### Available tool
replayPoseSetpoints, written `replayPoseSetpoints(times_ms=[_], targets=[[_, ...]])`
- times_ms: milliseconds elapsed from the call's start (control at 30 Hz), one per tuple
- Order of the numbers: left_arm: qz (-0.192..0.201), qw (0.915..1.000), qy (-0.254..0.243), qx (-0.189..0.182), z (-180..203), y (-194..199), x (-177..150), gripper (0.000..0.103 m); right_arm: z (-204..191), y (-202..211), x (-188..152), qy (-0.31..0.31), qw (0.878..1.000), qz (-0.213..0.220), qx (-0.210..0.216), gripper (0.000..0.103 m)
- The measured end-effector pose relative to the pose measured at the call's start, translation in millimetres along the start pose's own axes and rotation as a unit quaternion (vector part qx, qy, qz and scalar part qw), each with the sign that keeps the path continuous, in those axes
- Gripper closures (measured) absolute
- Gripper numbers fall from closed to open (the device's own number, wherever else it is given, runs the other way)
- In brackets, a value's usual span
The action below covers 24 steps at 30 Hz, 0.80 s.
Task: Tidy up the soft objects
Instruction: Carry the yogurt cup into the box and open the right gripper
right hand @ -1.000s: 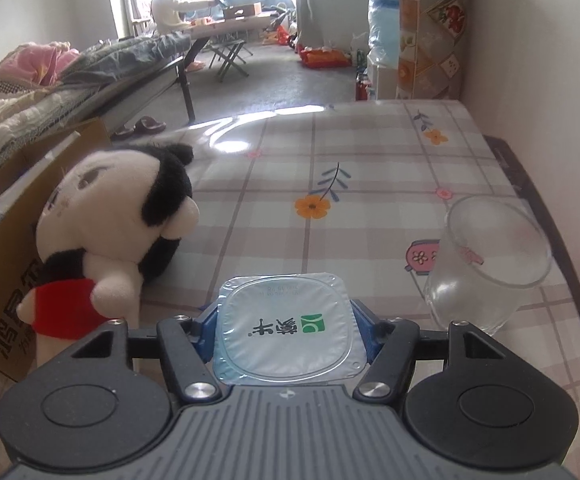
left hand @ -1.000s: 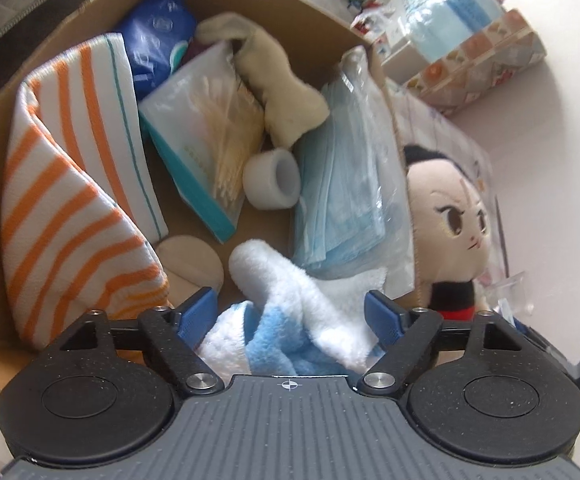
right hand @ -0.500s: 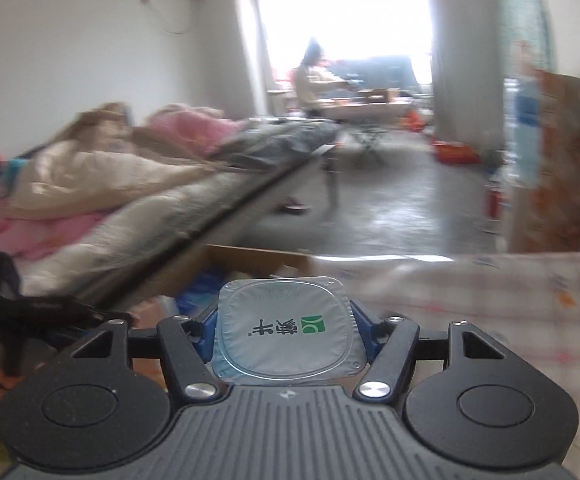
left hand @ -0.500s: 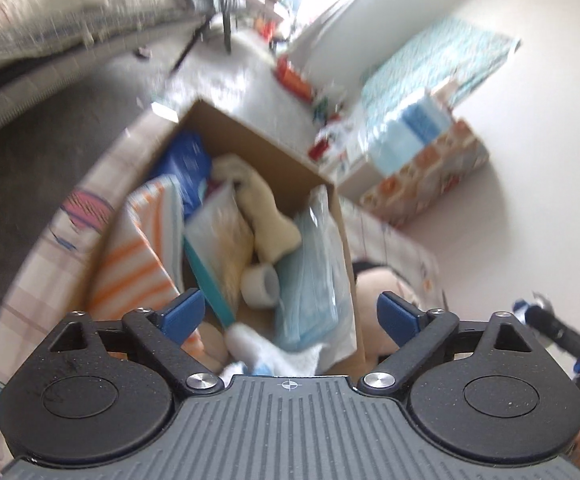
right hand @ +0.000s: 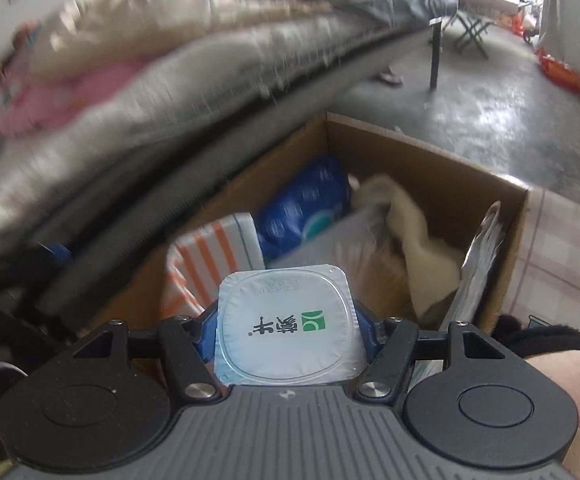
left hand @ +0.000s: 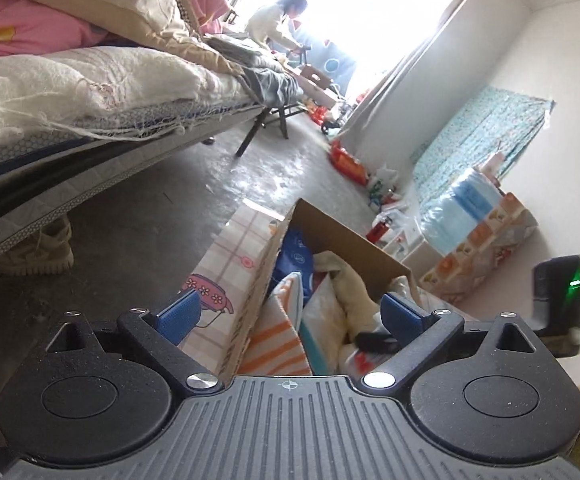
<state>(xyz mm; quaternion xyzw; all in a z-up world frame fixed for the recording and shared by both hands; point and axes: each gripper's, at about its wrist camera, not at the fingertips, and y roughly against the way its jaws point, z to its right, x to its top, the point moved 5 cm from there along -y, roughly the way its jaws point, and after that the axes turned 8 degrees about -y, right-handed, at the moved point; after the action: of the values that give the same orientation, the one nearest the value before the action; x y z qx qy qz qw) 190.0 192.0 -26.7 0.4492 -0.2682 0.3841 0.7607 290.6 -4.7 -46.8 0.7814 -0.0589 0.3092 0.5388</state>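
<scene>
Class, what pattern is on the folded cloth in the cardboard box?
Orange and white stripes on the folded cloth, clearest in the right wrist view.

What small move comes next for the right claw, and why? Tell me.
Probably lower it into the open brown cardboard box and release there: the right claw grips the white foil-lidded yogurt cup above the box's soft contents, not yet inside.

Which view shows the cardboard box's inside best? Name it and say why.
The right wrist view: it looks down into the cardboard box, showing the striped towel, blue packet and beige cloth. The left wrist view catches only a narrow, low-angle slice of the box, partly hidden behind the open left hand-held gripper.
</scene>
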Motion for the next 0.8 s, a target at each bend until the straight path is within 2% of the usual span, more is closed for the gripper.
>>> replayPoseSetpoints(times_ms=[167, 333, 600, 700, 800], targets=[[-0.003, 0.9999, 0.001, 0.011, -8, -2, -2, 0.006, -3, -36, -16, 0.04, 0.996, -0.05, -0.064, 0.036], [-0.007, 1.0, 0.001, 0.007, -8, -1, -3, 0.006, 2, -57, -34, 0.048, 0.989, -0.106, -0.088, 0.037], [-0.007, 0.9998, -0.005, 0.017, -9, -2, -4, 0.005, -10, -57, -43, 0.079, 0.981, -0.139, -0.111, 0.037], [-0.009, 0.9998, -0.007, 0.017, -8, -3, -4, 0.005, -14, -47, -41, 0.072, 0.984, -0.128, -0.105, 0.032], [-0.011, 0.9998, -0.008, 0.015, -6, -3, -5, 0.005, -18, -43, -32, 0.073, 0.986, -0.111, -0.104, 0.032]])
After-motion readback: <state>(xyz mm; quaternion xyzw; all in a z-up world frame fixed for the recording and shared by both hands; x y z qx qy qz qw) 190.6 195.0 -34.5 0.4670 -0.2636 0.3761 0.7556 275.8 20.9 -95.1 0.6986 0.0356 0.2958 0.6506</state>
